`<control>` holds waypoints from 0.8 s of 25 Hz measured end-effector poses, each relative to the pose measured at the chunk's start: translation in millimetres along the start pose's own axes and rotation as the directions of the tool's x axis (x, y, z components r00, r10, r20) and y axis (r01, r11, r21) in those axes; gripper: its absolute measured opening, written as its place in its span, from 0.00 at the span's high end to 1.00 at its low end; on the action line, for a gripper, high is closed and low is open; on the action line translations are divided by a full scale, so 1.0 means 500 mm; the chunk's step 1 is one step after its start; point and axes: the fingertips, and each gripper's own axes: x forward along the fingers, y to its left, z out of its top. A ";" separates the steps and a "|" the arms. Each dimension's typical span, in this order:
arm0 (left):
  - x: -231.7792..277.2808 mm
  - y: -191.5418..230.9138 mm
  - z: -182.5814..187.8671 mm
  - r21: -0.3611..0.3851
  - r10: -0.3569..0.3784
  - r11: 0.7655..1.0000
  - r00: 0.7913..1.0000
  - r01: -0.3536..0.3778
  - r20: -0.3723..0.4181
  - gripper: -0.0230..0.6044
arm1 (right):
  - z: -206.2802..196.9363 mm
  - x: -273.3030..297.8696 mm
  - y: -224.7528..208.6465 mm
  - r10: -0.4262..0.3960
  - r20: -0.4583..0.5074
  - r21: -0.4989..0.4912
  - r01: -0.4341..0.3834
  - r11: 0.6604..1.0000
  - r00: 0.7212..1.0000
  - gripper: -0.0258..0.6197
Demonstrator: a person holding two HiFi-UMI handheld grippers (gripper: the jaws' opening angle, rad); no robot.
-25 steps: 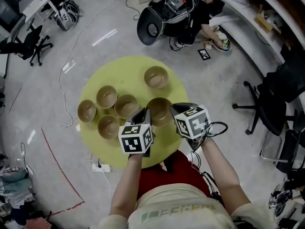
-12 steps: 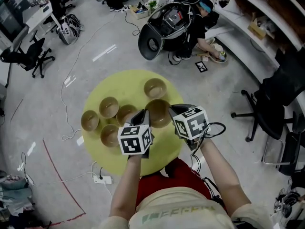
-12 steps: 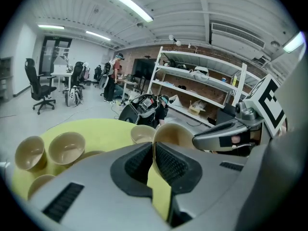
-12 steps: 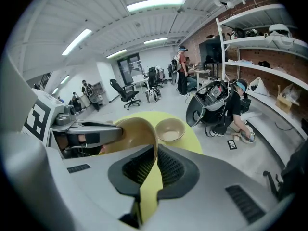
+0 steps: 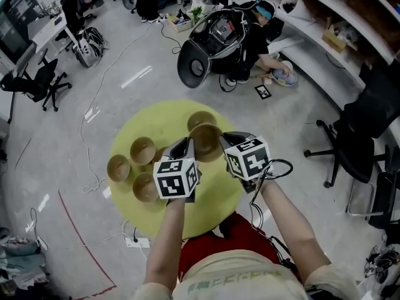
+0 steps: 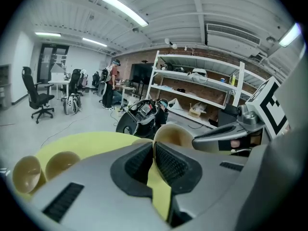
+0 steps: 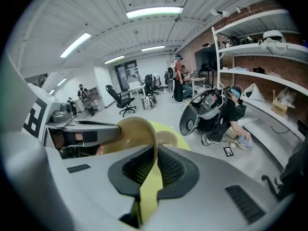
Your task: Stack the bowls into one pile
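Observation:
Both grippers hold one tan bowl by opposite sides of its rim, above the round yellow table. My left gripper is shut on the bowl's left rim. The right gripper is shut on its right rim. Just behind the held bowl, a second bowl stands on the table. Three more bowls stand at the left, and another is partly hidden behind my left gripper. In the left gripper view the held bowl is ahead, with two table bowls at the lower left.
A person crouches by a black round seat on the floor beyond the table. Office chairs stand at the right and another chair at the left. Cables and a power strip lie on the floor near the table.
Both grippers have risen with the bowl held between them and carried it toward the far bowl. The other bowls have not moved.

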 end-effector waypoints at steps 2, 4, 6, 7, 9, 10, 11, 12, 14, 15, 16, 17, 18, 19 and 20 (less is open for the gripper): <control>0.017 0.008 0.004 0.001 0.007 1.000 1.000 -0.007 -0.003 0.90 | 0.010 0.014 -0.010 -0.001 0.002 -0.006 0.001 1.000 1.000 0.90; 0.038 0.011 0.003 0.006 0.013 1.000 1.000 -0.013 -0.009 0.91 | 0.013 0.028 -0.024 -0.002 -0.001 -0.014 0.002 1.000 1.000 0.90; 0.058 0.015 0.004 0.006 0.016 1.000 1.000 -0.015 -0.014 0.91 | 0.016 0.043 -0.038 -0.001 -0.005 -0.015 0.001 1.000 1.000 0.90; 0.067 0.018 0.007 0.003 0.016 1.000 1.000 -0.016 -0.016 0.91 | 0.019 0.051 -0.044 0.001 -0.006 -0.013 -0.001 1.000 1.000 0.90; 0.086 0.026 0.014 -0.003 0.018 1.000 1.000 -0.018 -0.017 0.91 | 0.028 0.067 -0.056 0.003 -0.005 -0.011 -0.003 1.000 1.000 0.90; 0.096 0.030 0.018 -0.005 0.019 1.000 1.000 -0.019 -0.016 0.91 | 0.032 0.075 -0.062 0.004 -0.004 -0.011 -0.004 1.000 1.000 0.90; 0.106 0.032 0.022 -0.006 0.021 1.000 1.000 -0.021 -0.014 0.91 | 0.037 0.082 -0.070 0.005 -0.002 -0.014 -0.005 1.000 1.000 0.90; 0.117 0.034 0.025 -0.006 0.022 1.000 1.000 -0.022 -0.012 0.91 | 0.042 0.090 -0.079 0.006 0.000 -0.017 -0.006 1.000 1.000 0.90; 0.138 0.038 0.032 -0.005 0.028 1.000 1.000 -0.028 -0.009 0.91 | 0.052 0.105 -0.094 0.009 0.001 -0.024 -0.009 1.000 1.000 0.90; 0.147 0.041 0.035 -0.004 0.031 1.000 0.999 -0.031 -0.009 0.91 | 0.056 0.112 -0.101 0.011 0.000 -0.027 -0.011 1.000 1.000 0.90; 0.155 0.045 0.038 -0.003 0.034 0.999 0.999 -0.034 -0.008 0.91 | 0.060 0.119 -0.105 0.012 -0.002 -0.028 -0.012 1.000 1.000 0.90; 0.162 0.049 0.041 -0.002 0.037 0.999 0.999 -0.037 -0.009 0.91 | 0.063 0.126 -0.108 0.014 -0.003 -0.028 -0.014 1.000 1.000 0.90; 0.168 0.053 0.044 0.000 0.039 0.999 0.999 -0.039 -0.010 0.91 | 0.066 0.134 -0.111 0.016 -0.005 -0.026 -0.016 1.000 1.000 0.90; 0.174 0.057 0.047 0.003 0.041 0.999 0.999 -0.041 -0.011 0.91 | 0.068 0.141 -0.115 0.018 -0.007 -0.023 -0.018 1.000 1.000 0.90; 0.182 0.061 0.050 0.006 0.043 0.999 0.999 -0.043 -0.013 0.91 | 0.070 0.149 -0.119 0.020 -0.008 -0.019 -0.020 1.000 1.000 0.90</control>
